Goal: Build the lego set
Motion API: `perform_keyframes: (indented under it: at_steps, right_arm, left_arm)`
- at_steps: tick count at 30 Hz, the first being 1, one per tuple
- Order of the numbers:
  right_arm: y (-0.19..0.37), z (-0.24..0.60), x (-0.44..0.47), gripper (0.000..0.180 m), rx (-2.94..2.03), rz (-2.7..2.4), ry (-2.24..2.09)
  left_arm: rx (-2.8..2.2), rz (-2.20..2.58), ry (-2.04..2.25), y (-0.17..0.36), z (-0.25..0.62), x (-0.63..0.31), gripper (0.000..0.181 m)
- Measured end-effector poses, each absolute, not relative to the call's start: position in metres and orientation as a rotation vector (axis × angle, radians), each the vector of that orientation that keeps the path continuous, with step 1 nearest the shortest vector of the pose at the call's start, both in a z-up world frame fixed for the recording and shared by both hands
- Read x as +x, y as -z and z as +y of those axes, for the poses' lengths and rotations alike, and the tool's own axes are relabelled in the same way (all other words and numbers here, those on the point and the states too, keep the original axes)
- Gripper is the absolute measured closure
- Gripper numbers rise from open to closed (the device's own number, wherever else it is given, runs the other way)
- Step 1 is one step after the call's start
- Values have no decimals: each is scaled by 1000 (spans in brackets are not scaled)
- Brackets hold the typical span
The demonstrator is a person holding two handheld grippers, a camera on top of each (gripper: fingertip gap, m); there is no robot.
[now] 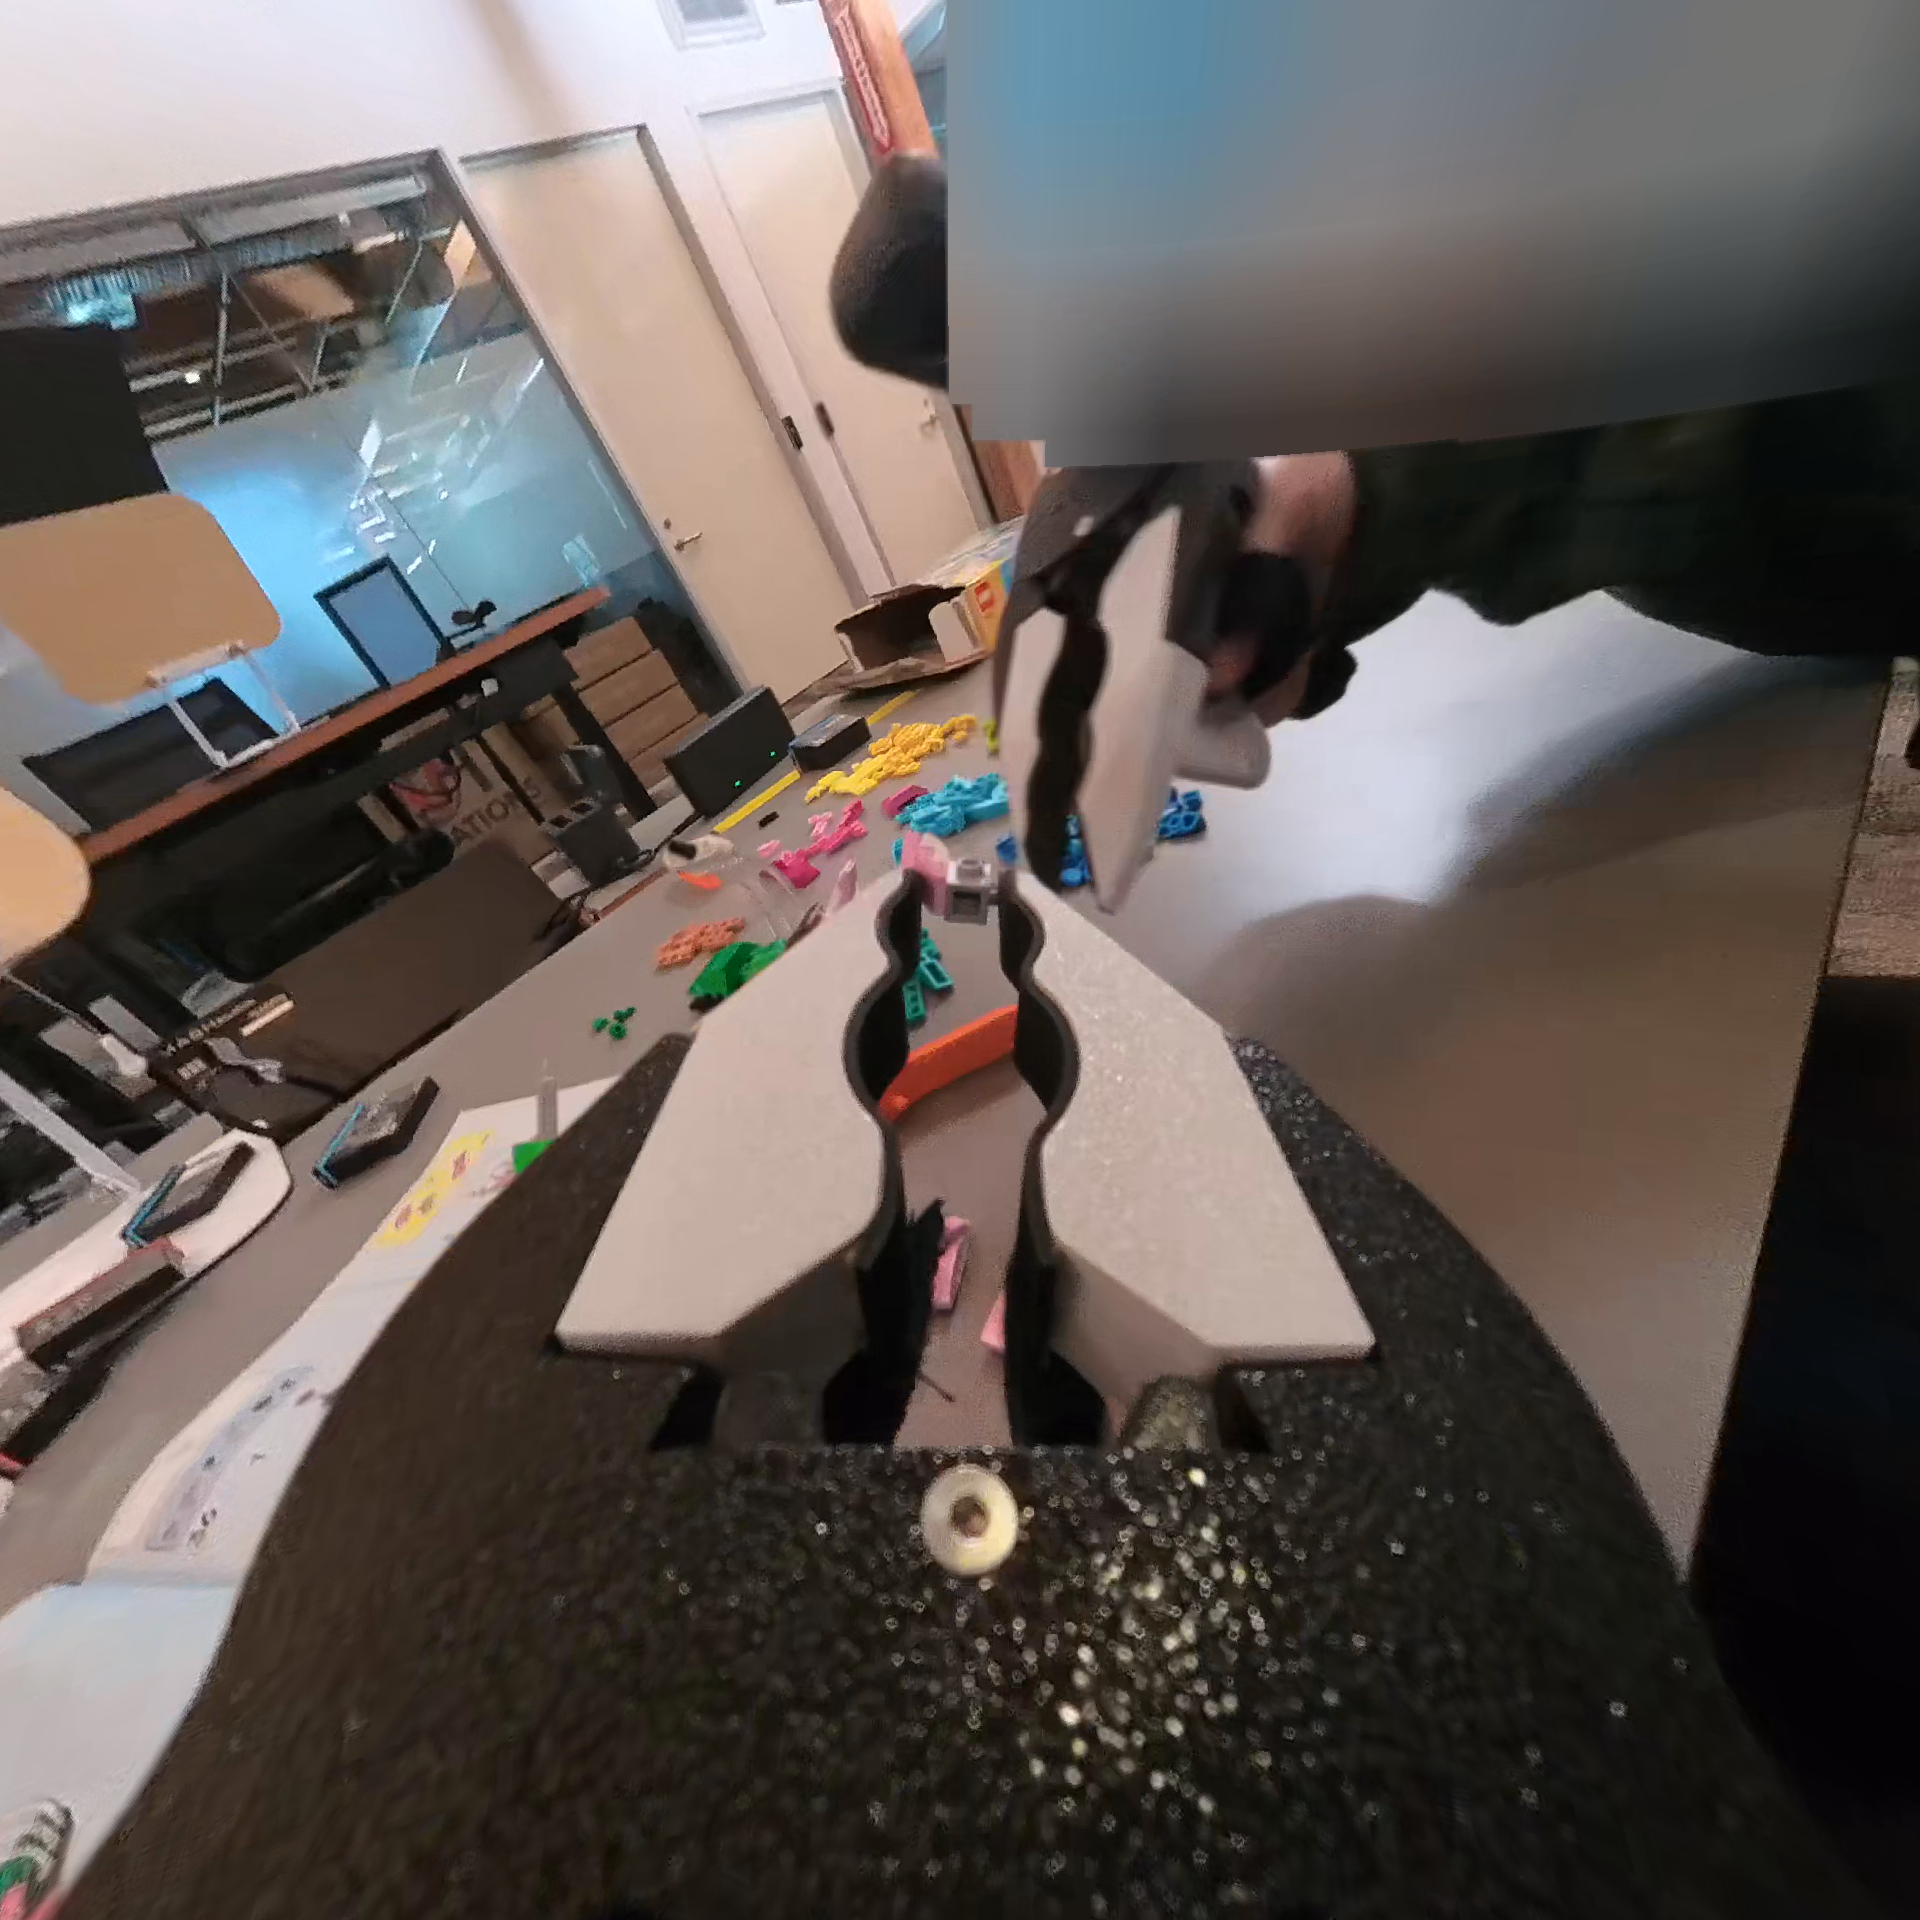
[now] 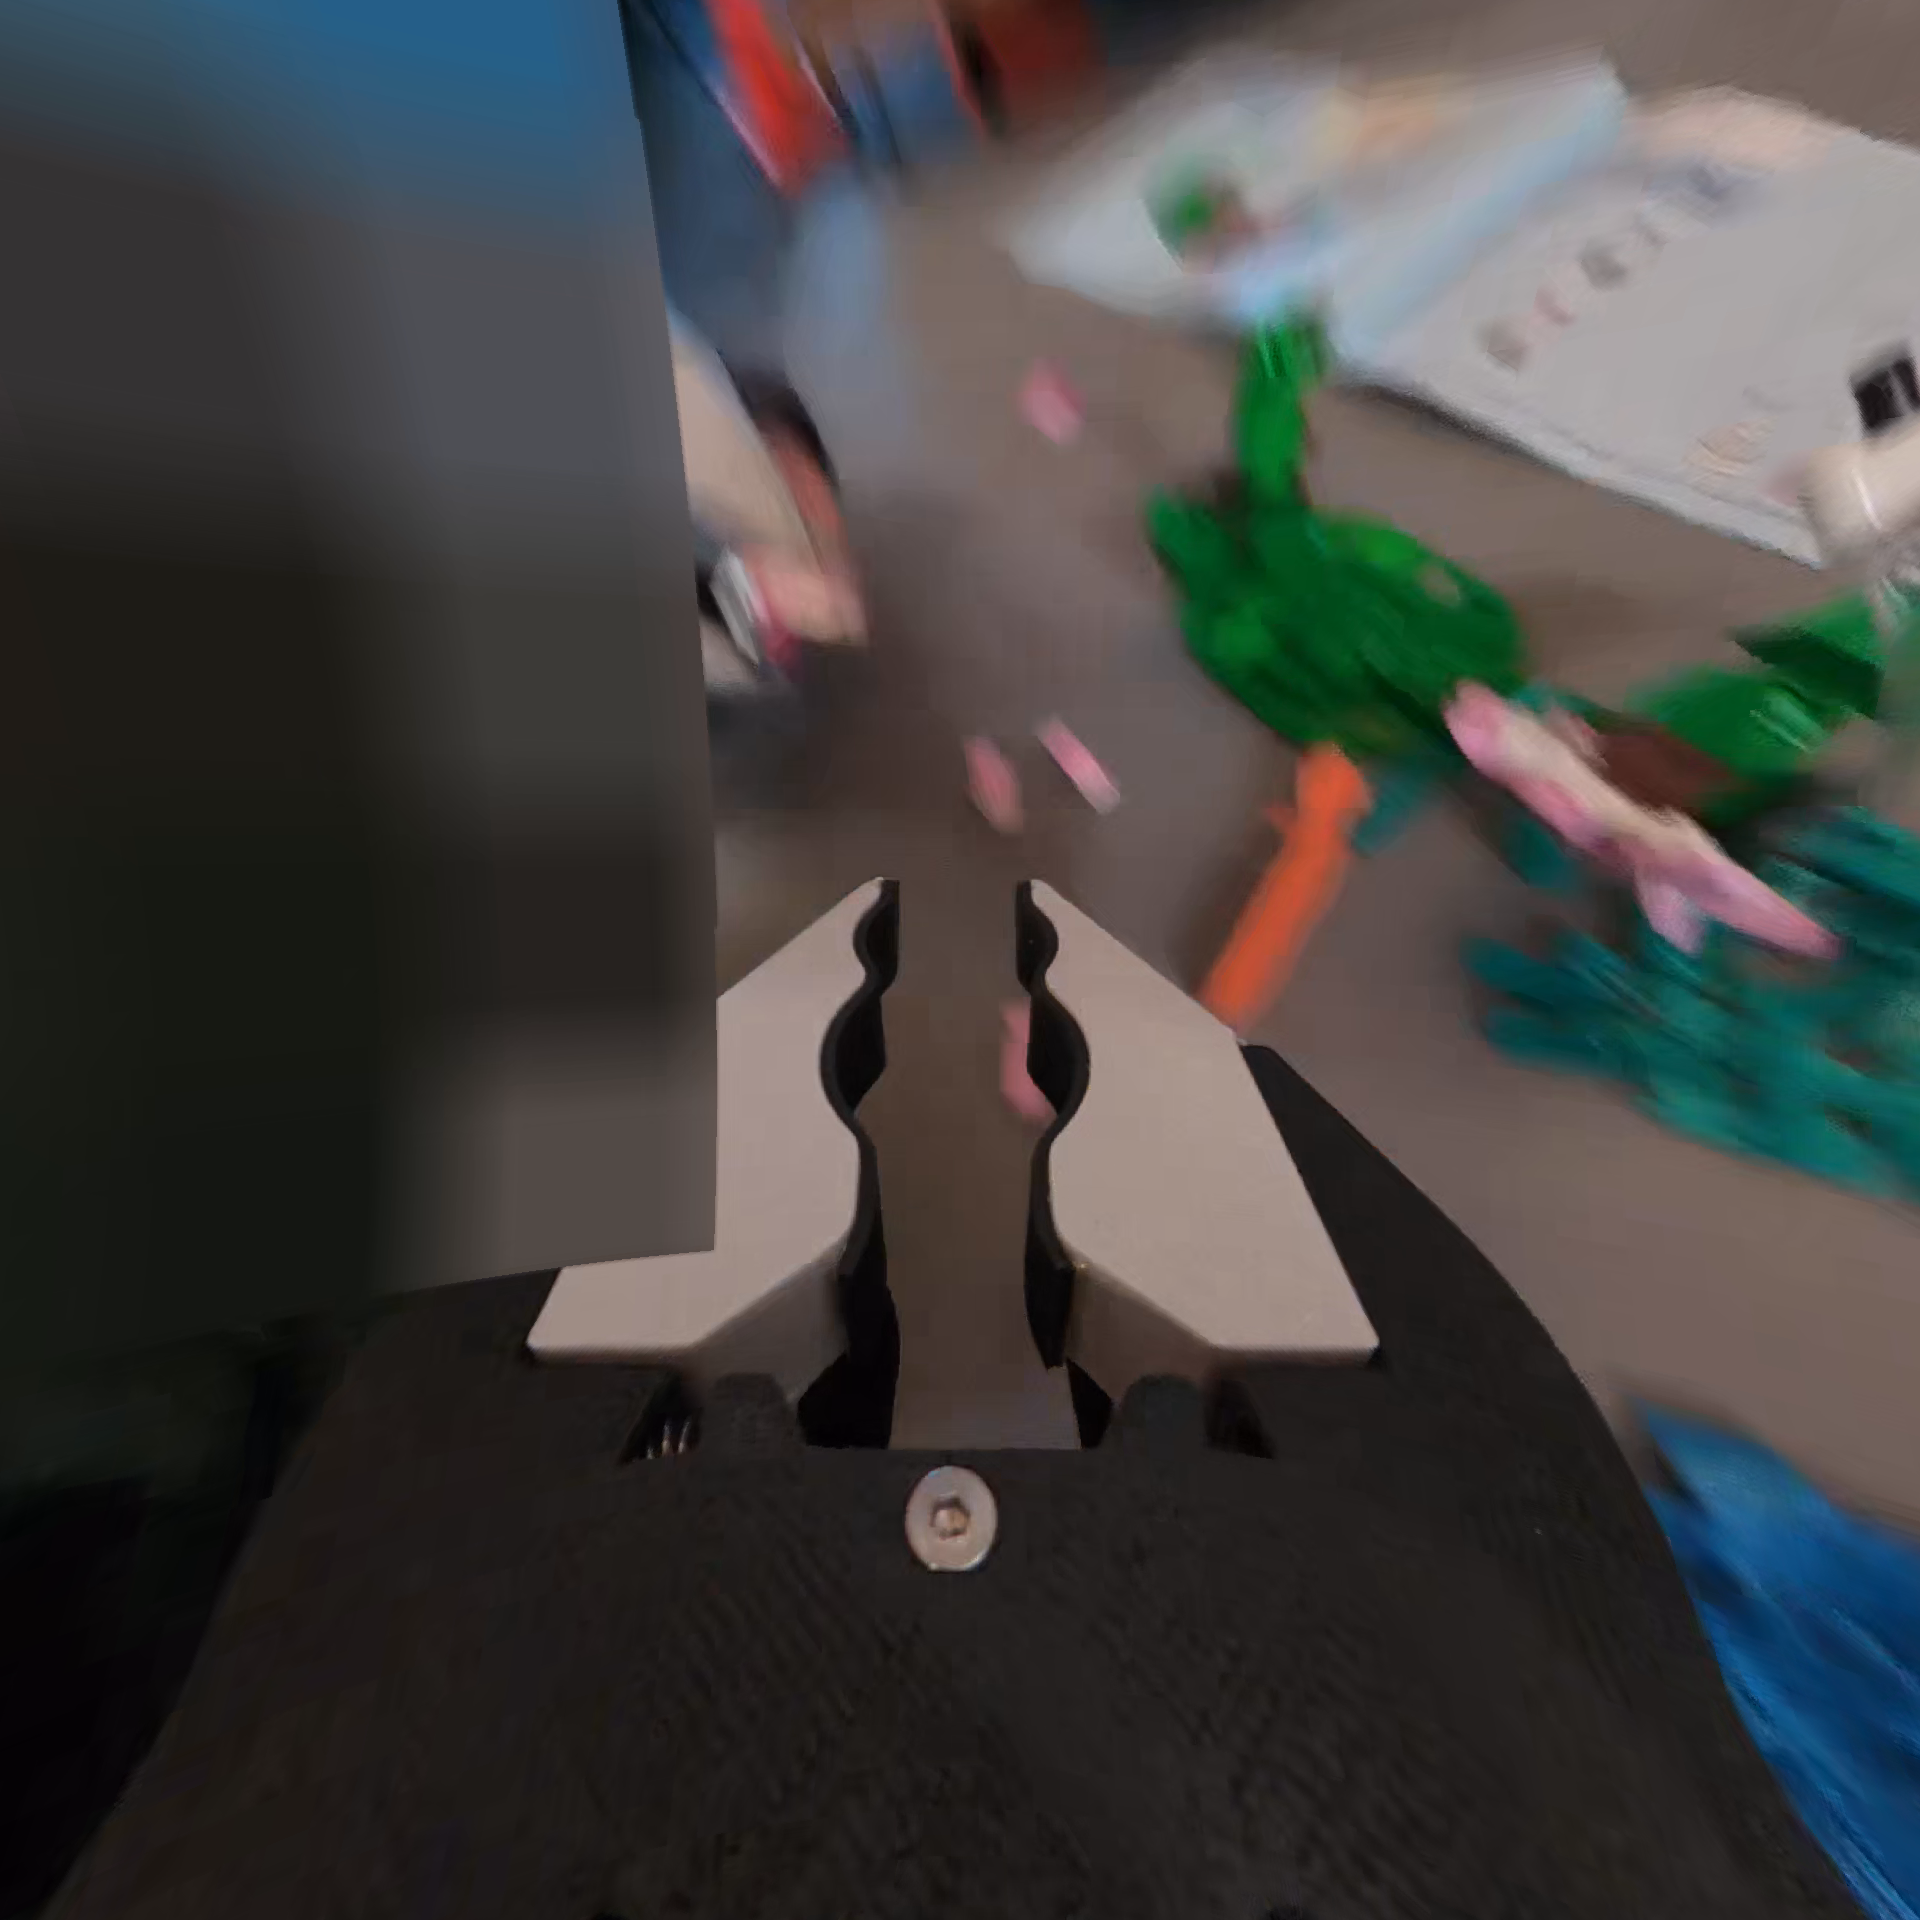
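Here, right gripper (image 2: 956, 894) jaws apart.

On my right side of the orange piece (image 1: 954, 1051), the grey worktop (image 1: 1455, 1018) lies bare, a wide lane to its edge. Beyond the orange piece, piles of yellow bricks (image 1: 896, 750), turquoise bricks (image 1: 951, 805) and pink bricks (image 1: 821, 836) crowd the way. My right tongs (image 1: 1081, 873) hang over the blue bricks (image 1: 1179, 816) there, blocking from above. Left of the orange piece lie green bricks (image 1: 732, 966) and a white booklet (image 1: 436, 1195).
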State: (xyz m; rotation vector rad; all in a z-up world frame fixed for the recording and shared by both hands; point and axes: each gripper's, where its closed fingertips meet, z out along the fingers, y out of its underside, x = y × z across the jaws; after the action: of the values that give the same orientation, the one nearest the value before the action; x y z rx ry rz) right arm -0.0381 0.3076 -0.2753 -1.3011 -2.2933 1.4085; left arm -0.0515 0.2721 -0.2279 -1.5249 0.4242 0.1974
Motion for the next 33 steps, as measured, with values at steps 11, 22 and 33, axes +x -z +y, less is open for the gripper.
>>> perform_keyframes:
  at_steps: [11,22,33]
  right_arm:
    - [329,317,-17,161,-1301,-2407,-991]
    - [317,296,-12,161,-1087,-2481,-1013]
    - [323,300,-22,158,-247,-2814,-677]
  left_arm:
    - [-1558,363,-125,232,272,-60,168]
    - [-1589,368,-12,239,272,-54,169]
    - [-1640,409,300,246,261,-43,168]
